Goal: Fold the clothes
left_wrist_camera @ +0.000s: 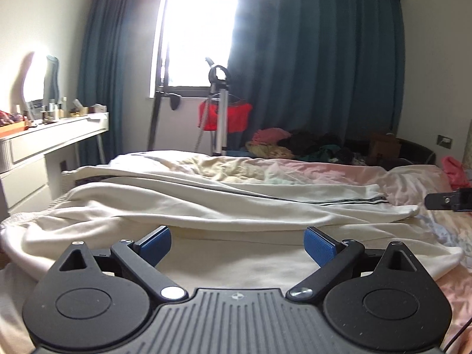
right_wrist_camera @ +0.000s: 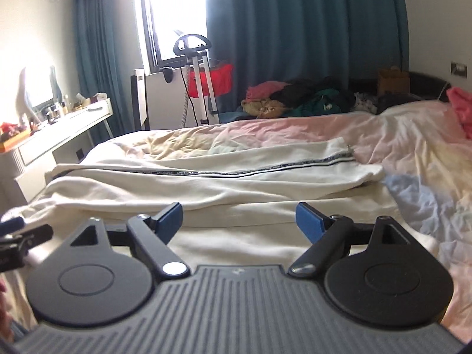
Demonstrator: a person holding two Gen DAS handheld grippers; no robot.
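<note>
Cream track trousers [left_wrist_camera: 224, 206] [right_wrist_camera: 206, 185], with a dark printed side stripe [right_wrist_camera: 265, 169], lying lengthwise across the bed [left_wrist_camera: 324, 171] on a pastel duvet, elastic waistband [left_wrist_camera: 17, 221] at the left, hems [right_wrist_camera: 362, 174] at the right, one leg lapped loosely over the other. Probably soft, thick jersey: light, limp, prone to sagging and creasing rather than holding an edge, not slippery, nothing fragile. Best gripped at doubled or seamed parts, such as waistband corners and hem ends, pinching both layers together. Left tongs [left_wrist_camera: 237, 243] spread wide, hovering over the near leg, holding nothing; right tongs [right_wrist_camera: 239, 221] likewise spread and empty. Unclear whether lying partly folded or merely laid out.
</note>
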